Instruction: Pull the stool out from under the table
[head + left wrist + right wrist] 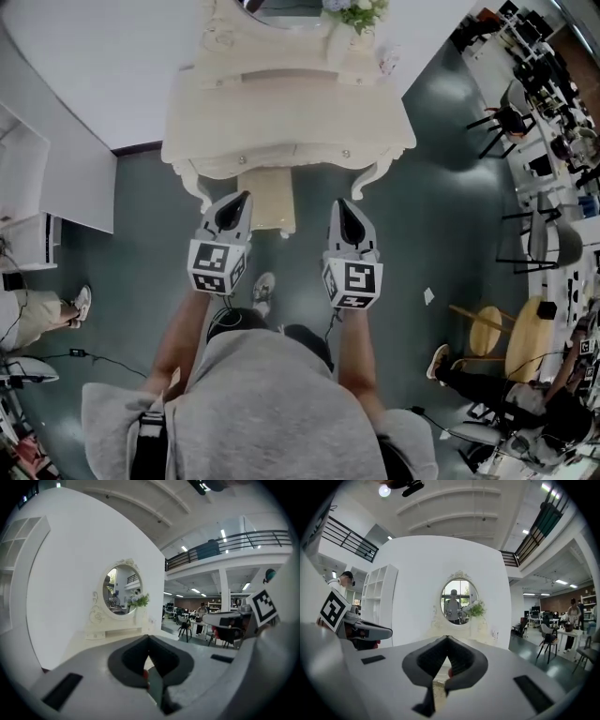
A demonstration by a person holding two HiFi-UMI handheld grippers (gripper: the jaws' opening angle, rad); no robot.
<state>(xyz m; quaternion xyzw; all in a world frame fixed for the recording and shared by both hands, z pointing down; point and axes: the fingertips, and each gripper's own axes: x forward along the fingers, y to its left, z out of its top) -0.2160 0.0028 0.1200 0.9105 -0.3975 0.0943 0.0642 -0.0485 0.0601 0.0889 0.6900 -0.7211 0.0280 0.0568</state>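
Item 1. Low cream rectangular padded stool [270, 206]: stands under the front edge of the table, between its two curved front legs. The near part of the seat shows past the tabletop edge; the rest is hidden beneath it.

Item 2. Cream carved wooden dressing table [281, 117]: set against a white wall. It carries an oval framed mirror [119, 590] [459, 597] and a small bunch of green and white flowers [356, 11] [139, 600] [476, 608] at the mirror's right side.

Item 3. Grey left gripper [242, 199] [149, 640], with a black-and-white square-marker cube [217, 267]: held just beside the stool's left edge and pointing at the table. Claw pressed together, nothing between the tips. Whether it touches the stool cannot be told.

Item 4. Grey right gripper [340, 203] [448, 640], with a like marker cube [352, 281]: held to the right of the stool and apart from it, below the table's right front leg. Claw pressed together, nothing pinched.

Item 5. Person in a grey hooded top [272, 403]: bare forearms reach forward to both grippers.

Item 6. Dark grey-green floor [422, 216].

Item 7. White open shelf unit [379, 602]: stands to the left of the table.
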